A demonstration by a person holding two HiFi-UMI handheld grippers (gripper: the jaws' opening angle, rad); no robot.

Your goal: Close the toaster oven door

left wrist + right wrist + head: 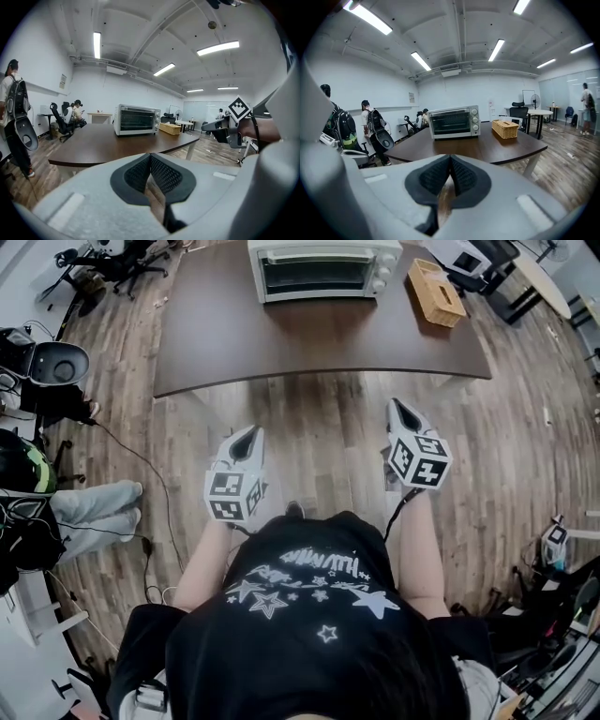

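Toaster oven: one, boxy, silver-white casing. It stands upright on the far part of the dark brown table, with its front facing the table's near edge.

Door: dark glass pane in a pale frame, filling the left and middle of the front. It stands upright and flush with the casing, shut.

Knobs: three, round, pale, stacked in one column to the right of the door.
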